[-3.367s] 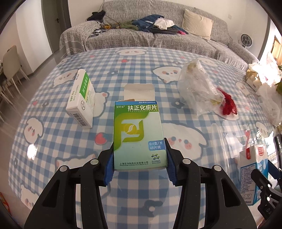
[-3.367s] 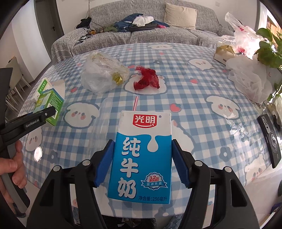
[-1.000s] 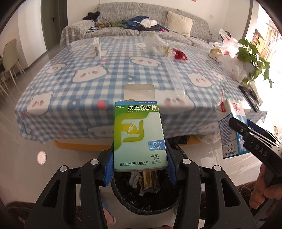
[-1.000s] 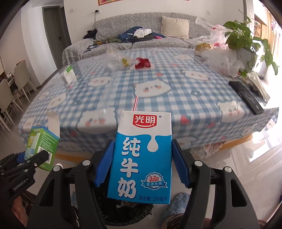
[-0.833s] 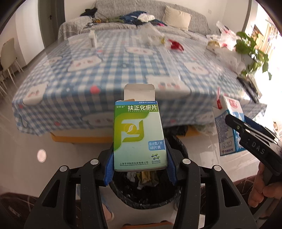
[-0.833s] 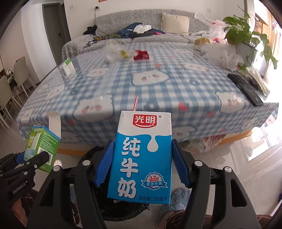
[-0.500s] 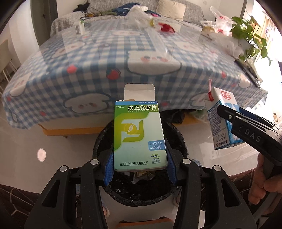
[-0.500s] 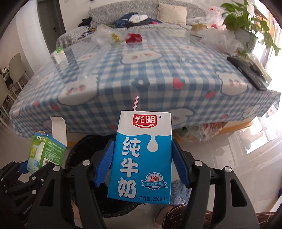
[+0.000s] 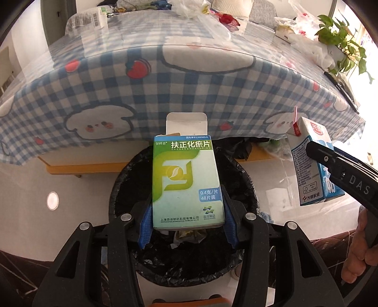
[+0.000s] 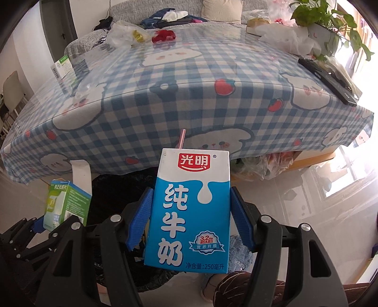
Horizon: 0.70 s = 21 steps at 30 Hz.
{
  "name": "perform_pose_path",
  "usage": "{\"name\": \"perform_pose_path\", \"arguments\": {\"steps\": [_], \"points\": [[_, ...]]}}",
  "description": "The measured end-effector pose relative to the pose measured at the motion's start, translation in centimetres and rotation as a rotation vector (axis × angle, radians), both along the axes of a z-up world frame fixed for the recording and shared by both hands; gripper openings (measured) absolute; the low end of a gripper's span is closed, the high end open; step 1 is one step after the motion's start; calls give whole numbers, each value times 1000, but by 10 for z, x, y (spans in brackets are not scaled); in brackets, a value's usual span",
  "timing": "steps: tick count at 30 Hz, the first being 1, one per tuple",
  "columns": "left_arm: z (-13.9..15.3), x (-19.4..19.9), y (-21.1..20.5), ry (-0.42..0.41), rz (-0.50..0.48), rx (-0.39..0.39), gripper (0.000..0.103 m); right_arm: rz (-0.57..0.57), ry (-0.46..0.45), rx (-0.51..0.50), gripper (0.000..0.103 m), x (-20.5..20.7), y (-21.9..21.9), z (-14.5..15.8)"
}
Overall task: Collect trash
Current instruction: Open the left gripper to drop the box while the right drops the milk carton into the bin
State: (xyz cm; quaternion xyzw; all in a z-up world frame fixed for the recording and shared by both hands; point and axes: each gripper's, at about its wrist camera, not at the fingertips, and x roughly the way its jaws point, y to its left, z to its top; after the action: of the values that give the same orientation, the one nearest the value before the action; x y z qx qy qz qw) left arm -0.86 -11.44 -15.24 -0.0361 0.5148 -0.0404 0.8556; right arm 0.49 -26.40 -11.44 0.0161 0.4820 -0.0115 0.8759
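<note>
My left gripper (image 9: 187, 219) is shut on a green and white medicine box (image 9: 186, 181) whose top flap stands open. It hangs right over a black-lined trash bin (image 9: 245, 179) on the floor, with scraps inside. My right gripper (image 10: 191, 222) is shut on a blue and white milk carton (image 10: 191, 207) with a straw, held above the bin (image 10: 106, 186) beside the medicine box (image 10: 66, 203). The left wrist view shows the milk carton (image 9: 311, 165) at the right.
The table (image 10: 189, 94) with a blue checked cloth overhangs just behind the bin. On it lie another medicine box (image 10: 63, 66), a crumpled plastic bag (image 10: 122, 35), a red net (image 10: 164, 35), a remote (image 10: 328, 80) and a plant (image 10: 326, 14). A person's hand (image 9: 361, 255) holds the right gripper.
Both grippers have come down off the table with their boxes and sunk toward the bin, which now fills more of both views. Both grips are unchanged.
</note>
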Motion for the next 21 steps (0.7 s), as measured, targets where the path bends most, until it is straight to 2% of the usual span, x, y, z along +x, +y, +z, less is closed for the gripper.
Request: {"name": "perform_pose_path", "arguments": {"steps": [3, 10, 15, 21], "points": [[-4, 1, -2, -12, -13, 19, 50, 2, 6, -2, 62, 3, 3, -3], [-11, -4, 6, -47, -3, 49, 78, 24, 16, -21, 62, 4, 16, -12], [-13, -7, 29, -64, 34, 59, 93, 33, 31, -3, 62, 4, 30, -23], [-14, -8, 60, -64, 80, 65, 97, 82, 66, -3, 62, 2, 62, -38]]}}
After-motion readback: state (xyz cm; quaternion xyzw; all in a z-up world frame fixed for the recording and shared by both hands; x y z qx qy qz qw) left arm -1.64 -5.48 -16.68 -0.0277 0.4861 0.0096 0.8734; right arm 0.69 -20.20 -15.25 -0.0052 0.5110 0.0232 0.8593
